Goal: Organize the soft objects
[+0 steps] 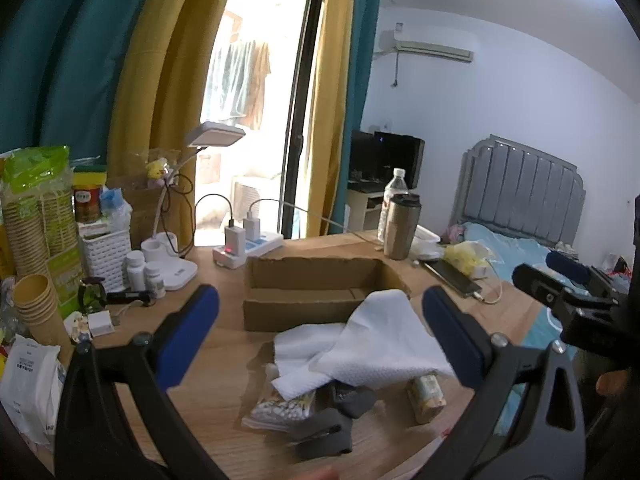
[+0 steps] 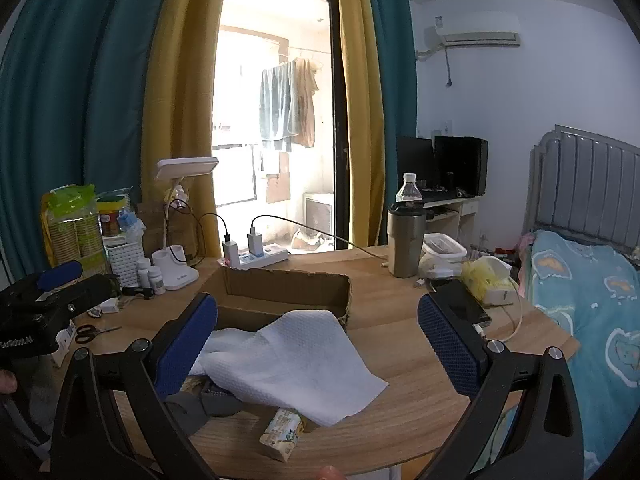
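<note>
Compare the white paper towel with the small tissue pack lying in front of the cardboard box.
The white paper towel is loose, crumpled and spread wide; the tissue pack is a compact wrapped block. The towel is plain white, the pack printed yellowish. The towel drapes over other items and one end of the pack. Both lie on the wooden table.

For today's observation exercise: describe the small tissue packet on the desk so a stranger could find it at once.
Start at the open cardboard box in the middle of the wooden desk. Just in front of it a white paper towel lies draped over clutter. The tissue packet pokes out from under the towel's near edge: a small, yellow-green printed packet, unlike the grey items beside it.
</note>
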The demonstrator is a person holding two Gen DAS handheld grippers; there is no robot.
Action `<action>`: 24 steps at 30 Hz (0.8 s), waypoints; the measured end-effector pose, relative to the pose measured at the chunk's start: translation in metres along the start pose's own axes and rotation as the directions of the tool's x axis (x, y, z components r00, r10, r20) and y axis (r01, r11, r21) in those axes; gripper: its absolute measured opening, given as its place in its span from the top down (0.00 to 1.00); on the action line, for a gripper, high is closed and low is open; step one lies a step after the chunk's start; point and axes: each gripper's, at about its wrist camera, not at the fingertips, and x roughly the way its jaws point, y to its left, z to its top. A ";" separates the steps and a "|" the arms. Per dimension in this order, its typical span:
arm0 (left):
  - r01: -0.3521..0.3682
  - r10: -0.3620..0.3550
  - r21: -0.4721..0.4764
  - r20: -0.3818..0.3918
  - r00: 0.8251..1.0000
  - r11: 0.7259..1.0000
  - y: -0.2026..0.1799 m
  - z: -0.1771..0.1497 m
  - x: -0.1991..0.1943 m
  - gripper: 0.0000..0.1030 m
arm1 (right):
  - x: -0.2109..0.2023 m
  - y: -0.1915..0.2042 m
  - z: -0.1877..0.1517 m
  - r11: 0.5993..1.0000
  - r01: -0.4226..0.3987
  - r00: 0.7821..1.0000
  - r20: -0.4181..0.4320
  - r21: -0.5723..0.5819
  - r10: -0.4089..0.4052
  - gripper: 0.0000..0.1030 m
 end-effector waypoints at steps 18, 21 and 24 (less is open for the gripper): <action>0.006 -0.006 -0.005 -0.018 1.000 1.000 0.001 -0.003 0.001 0.00 | 0.000 -0.002 -0.002 1.000 0.001 1.000 -0.010 0.010 -0.001 0.00; 0.003 -0.003 -0.005 -0.018 1.000 1.000 0.000 -0.003 0.002 0.00 | -0.001 -0.003 -0.003 1.000 -0.001 1.000 -0.011 0.010 0.001 0.00; 0.004 -0.004 -0.004 -0.019 1.000 1.000 0.000 -0.003 0.002 0.00 | -0.002 -0.002 -0.004 1.000 -0.002 1.000 -0.015 0.010 0.002 0.00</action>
